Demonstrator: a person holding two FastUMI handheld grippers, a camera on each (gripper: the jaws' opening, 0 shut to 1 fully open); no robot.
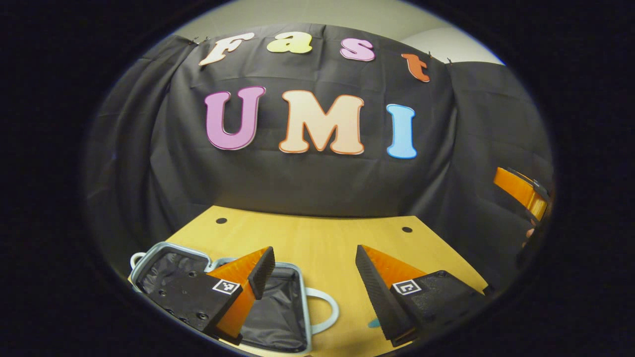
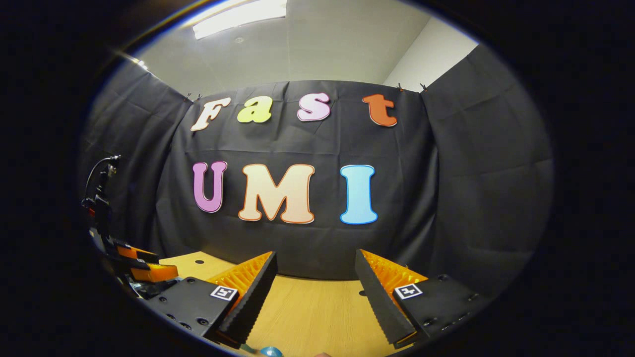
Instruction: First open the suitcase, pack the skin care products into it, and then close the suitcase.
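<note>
In the left gripper view a small grey-rimmed suitcase (image 1: 278,310) lies open on the wooden table (image 1: 317,238). Its black lining shows, and a pale handle (image 1: 330,307) sticks out on its right side. My left gripper (image 1: 313,262) hovers open above the suitcase's right part, its left finger covering the middle of the case. A small teal bit (image 1: 374,323) peeks out beside the right finger. My right gripper (image 2: 316,267) is open and held over the table (image 2: 307,307), with nothing between its fingers. A teal rounded top (image 2: 270,352) shows at the bottom edge; I cannot tell what it belongs to.
The other gripper (image 1: 521,191) appears as an orange piece at the far right of the left gripper view. In the right gripper view, the left gripper (image 2: 141,267) sits low at the left with a cable rising above it. Black cloth walls close the table's back and sides.
</note>
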